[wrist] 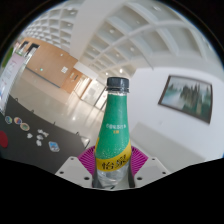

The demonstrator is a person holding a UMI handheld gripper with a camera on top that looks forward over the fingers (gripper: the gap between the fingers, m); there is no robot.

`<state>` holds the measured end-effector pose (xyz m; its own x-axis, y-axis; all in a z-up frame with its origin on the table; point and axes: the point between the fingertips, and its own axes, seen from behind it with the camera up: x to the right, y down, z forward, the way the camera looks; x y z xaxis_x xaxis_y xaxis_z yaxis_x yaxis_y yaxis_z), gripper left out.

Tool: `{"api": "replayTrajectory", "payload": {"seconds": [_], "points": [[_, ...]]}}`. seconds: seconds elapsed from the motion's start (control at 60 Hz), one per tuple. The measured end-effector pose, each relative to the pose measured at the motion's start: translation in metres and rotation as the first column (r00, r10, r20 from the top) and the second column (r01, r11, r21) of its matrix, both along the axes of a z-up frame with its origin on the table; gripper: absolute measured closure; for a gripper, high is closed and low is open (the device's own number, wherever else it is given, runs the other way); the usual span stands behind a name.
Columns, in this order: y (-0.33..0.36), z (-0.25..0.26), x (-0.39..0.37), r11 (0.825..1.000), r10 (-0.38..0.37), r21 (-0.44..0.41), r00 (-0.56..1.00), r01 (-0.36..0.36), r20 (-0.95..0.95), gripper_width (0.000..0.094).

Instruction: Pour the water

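- Green bottle (116, 128) with a dark cap and a yellow-lettered label, held upright between the two fingers of the hand-held gripper (112, 166).
- Hand-held gripper pinching the bottle low on its body; magenta pads (88, 160) pressed against both sides, no gap visible.
- Bottle lifted, tilted view behind it: ceiling grid, a white wall with a framed picture (185, 95), and a floor with a low worktop (30, 135) well off to one side, scattered with small items too small to name.
- No cup or other receiving vessel in sight.
- Step in hand, as a judgement: carrying the gripped bottle toward the pour; pouring itself not yet begun, bottle not tipped relative to the fingers.
- Cap apparently on, so likely needing removal before any water can flow.
- Next move calls for finding a vessel, positioning the neck above it, then tipping slowly with a firm grip.
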<state>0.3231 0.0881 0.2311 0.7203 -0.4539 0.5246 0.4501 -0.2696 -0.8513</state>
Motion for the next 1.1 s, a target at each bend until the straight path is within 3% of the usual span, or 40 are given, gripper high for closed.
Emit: {"api": "replayTrajectory", "payload": {"seconds": [0.133,0.2,0.333,0.467,0.567,0.683,0.8,0.867,1.0,1.1], "points": [[0.023,0.097,-0.064,0.999,-0.028,0.052,0.945,0.011,0.326,0.0514],[0.044,0.130,-0.117,0.998,-0.009,0.058,0.876,-0.022,0.481,0.0514],[0.065,0.181,-0.245,0.994,0.034,0.034,0.579,-0.106,0.815,0.0515],[0.095,0.146,-0.368,0.987,0.109,-0.088,0.152,-0.137,0.982,0.0515],[0.108,0.098,-0.431,0.978,0.174,-0.185,-0.114,-0.096,0.978,0.0515],[0.116,0.034,-0.462,0.959,0.256,-0.280,-0.273,-0.049,0.927,0.0514],[0.119,0.003,-0.465,0.946,0.301,-0.323,-0.299,-0.024,0.905,0.0515],[0.118,0.007,-0.469,0.943,0.302,-0.328,-0.267,-0.056,0.915,0.0516],[0.102,0.070,-0.465,0.936,0.271,-0.252,0.047,-0.248,0.961,0.0514],[0.085,0.125,-0.447,0.896,0.325,-0.133,0.421,-0.424,0.847,0.0516]]}}
